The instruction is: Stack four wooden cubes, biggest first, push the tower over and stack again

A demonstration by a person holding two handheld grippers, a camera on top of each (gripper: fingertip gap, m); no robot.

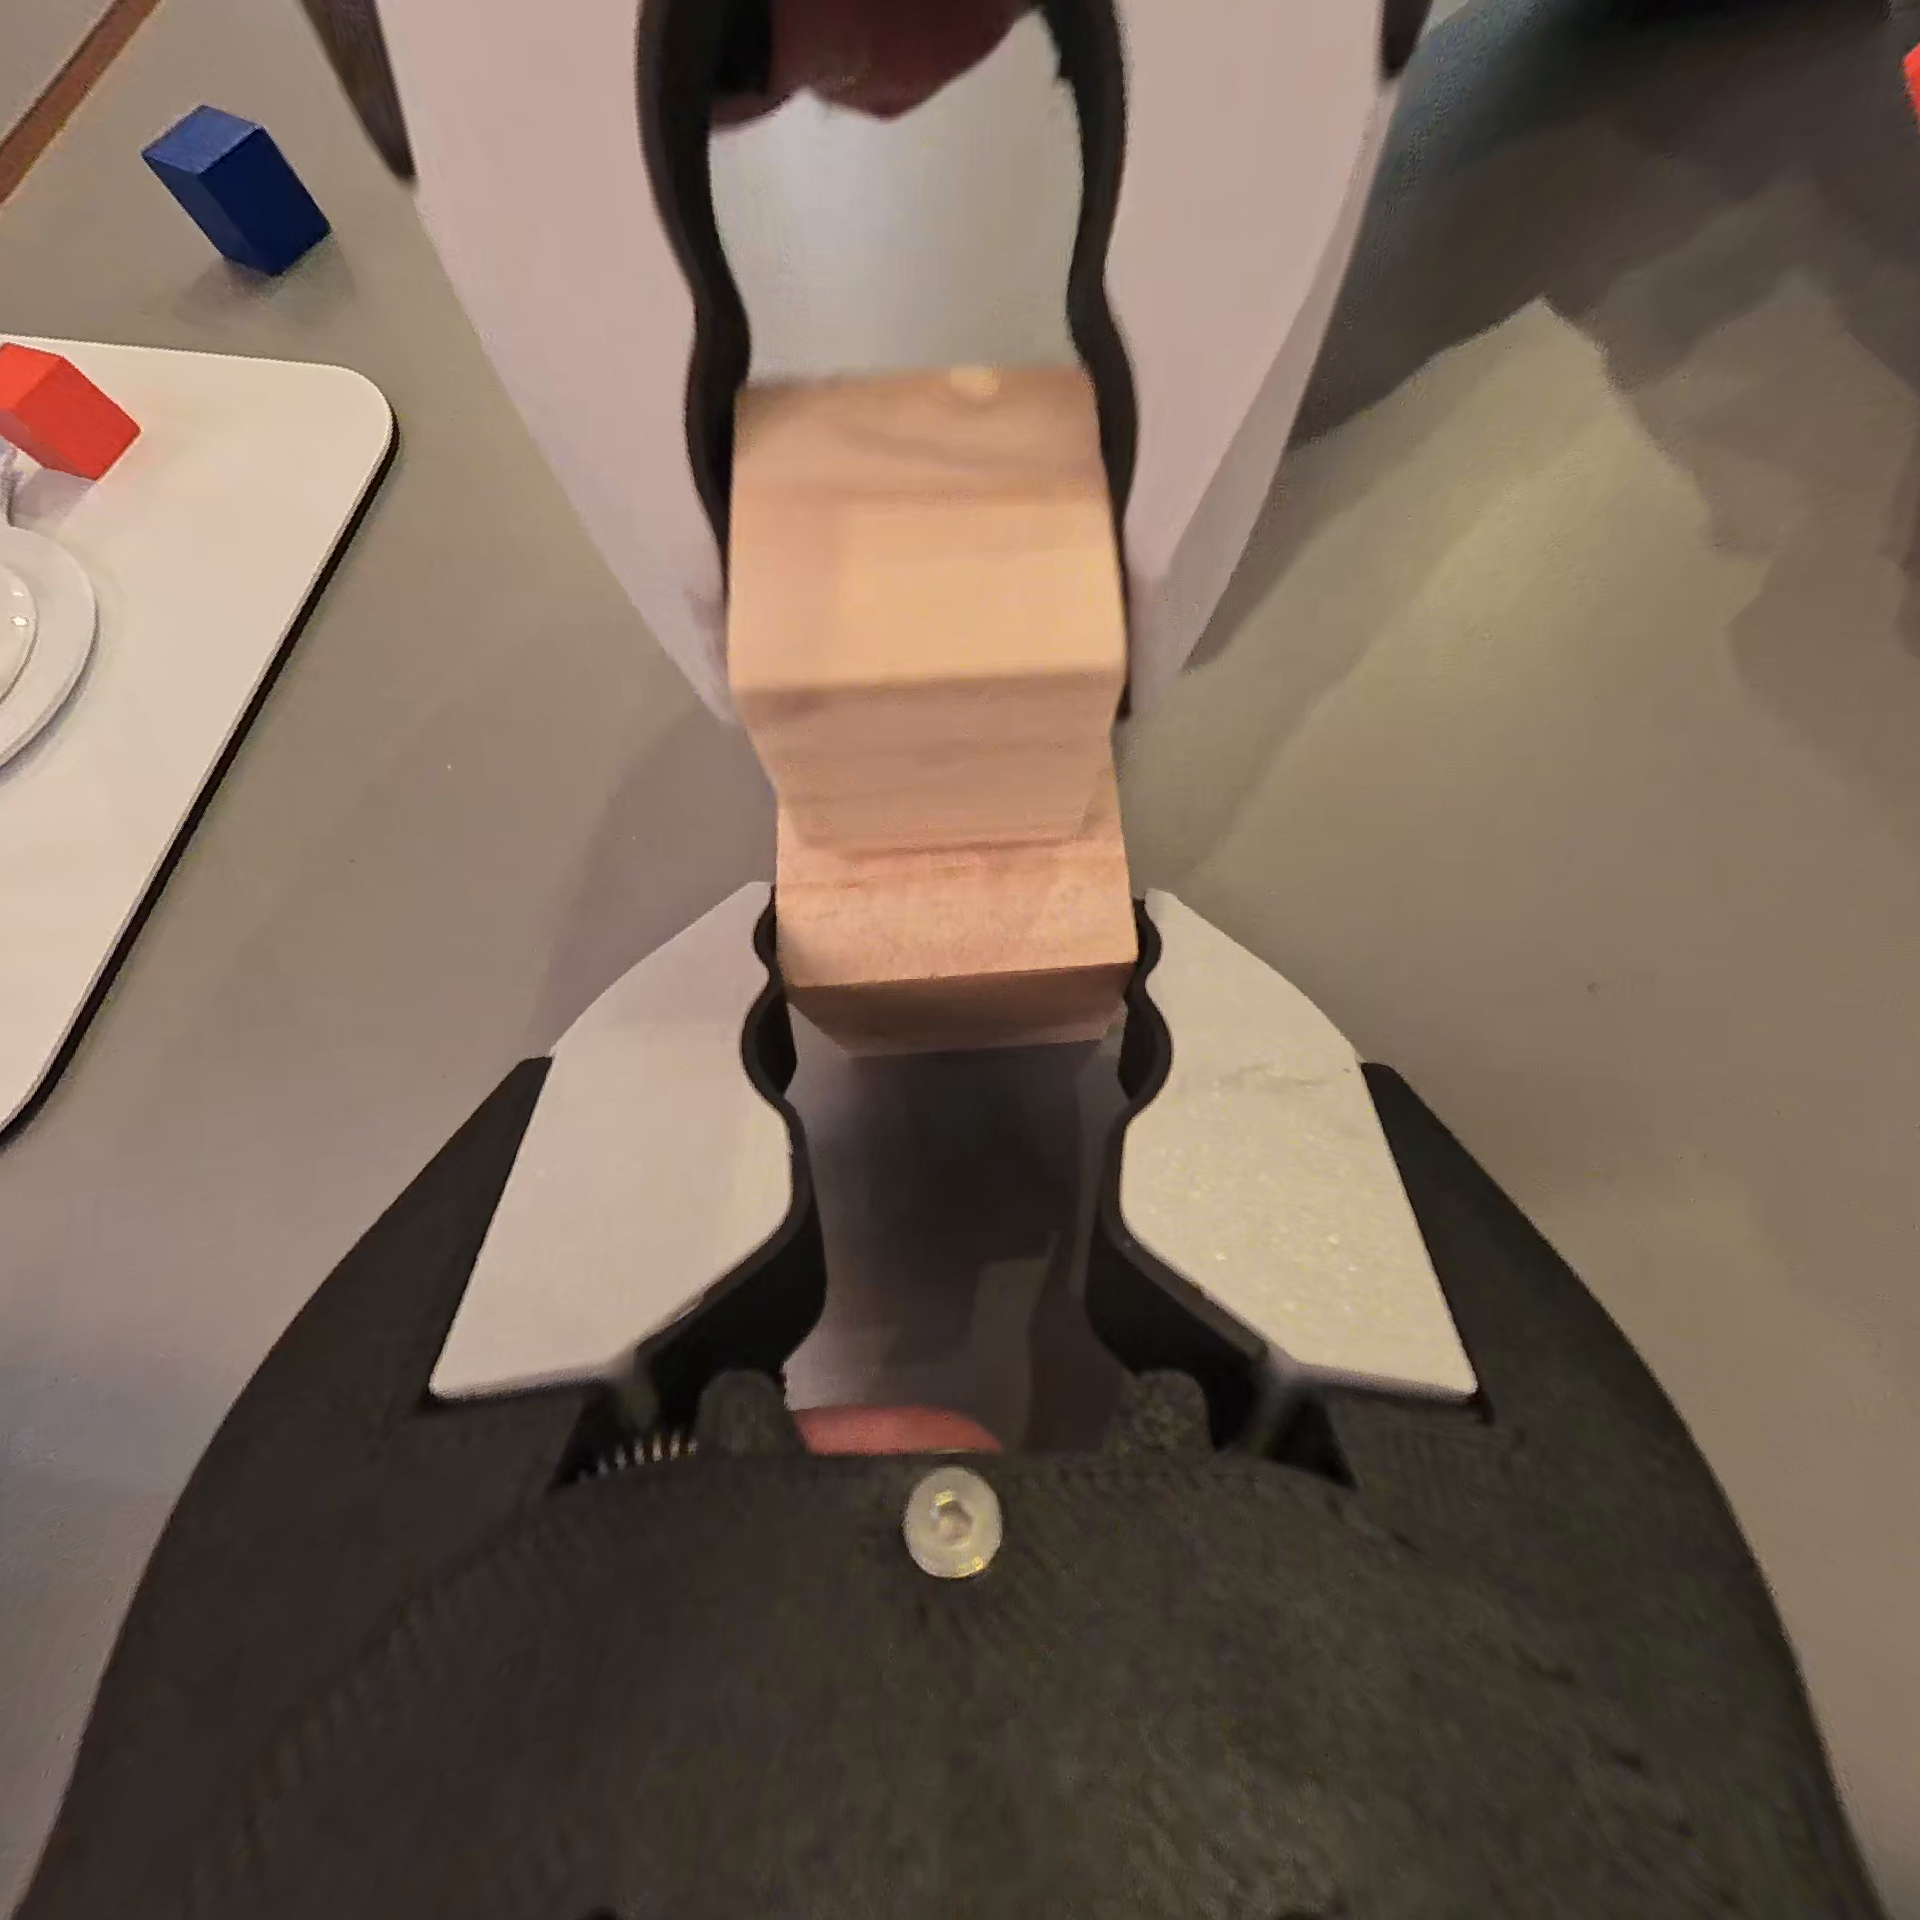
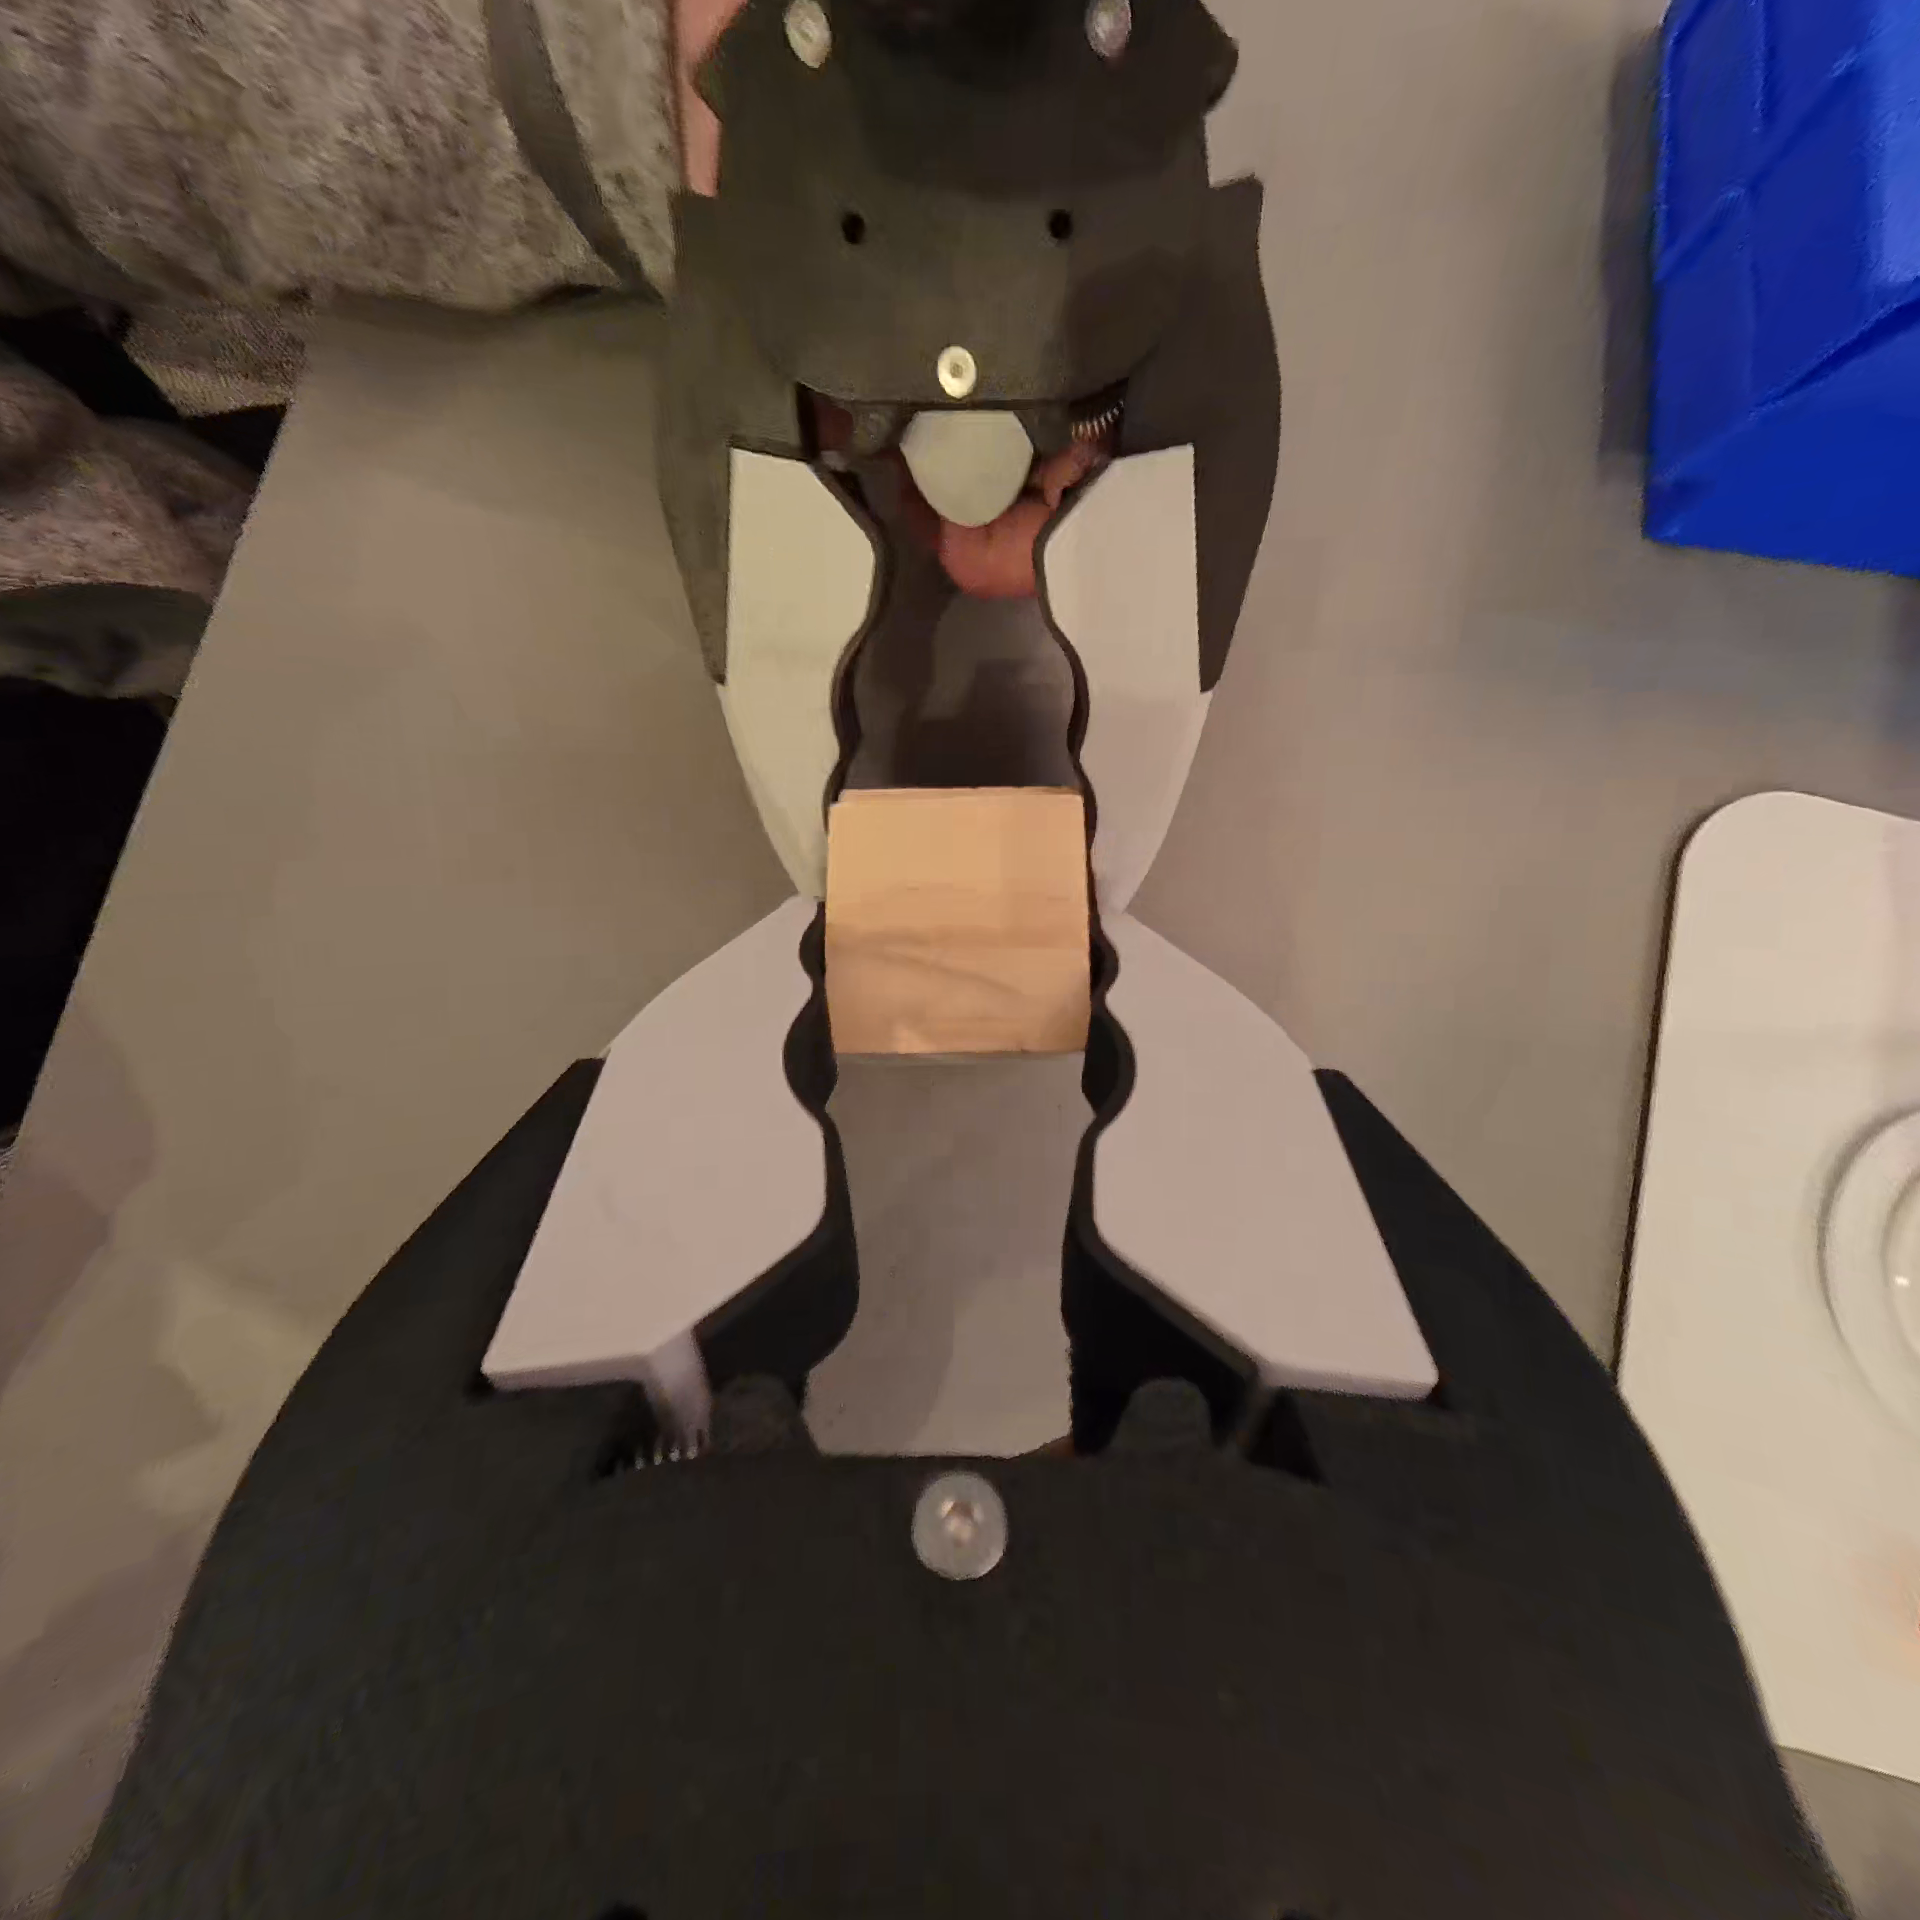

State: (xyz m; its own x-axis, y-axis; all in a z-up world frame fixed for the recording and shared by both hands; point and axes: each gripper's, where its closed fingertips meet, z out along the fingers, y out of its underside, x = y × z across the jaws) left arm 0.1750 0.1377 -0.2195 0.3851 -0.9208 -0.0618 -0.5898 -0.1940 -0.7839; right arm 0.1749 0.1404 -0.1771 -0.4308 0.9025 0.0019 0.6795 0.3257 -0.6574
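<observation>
The wooden cubes (image 1: 920, 644) are pale tan with faint grain, the lower one (image 1: 951, 935) a slightly pinker brown, and both grippers, left (image 1: 951, 935) and right (image 2: 958, 940), have white fingers edged in black on matte black bodies. On the grey table (image 1: 1507, 831) lie a dark blue block (image 1: 237, 189), a red block (image 1: 64, 416) and a white mat (image 1: 260, 499) with a dark edge. The sleeve (image 2: 291, 156) is mottled grey, and a bright blue object (image 2: 1787, 291) sits at the right.

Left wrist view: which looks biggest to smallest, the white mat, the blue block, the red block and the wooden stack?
1. White mat, though cut off by the frame edge.
2. Wooden stack, nearest the camera.
3. Blue block.
4. Red block, partly cropped, so blue versus red is unsure.
</observation>
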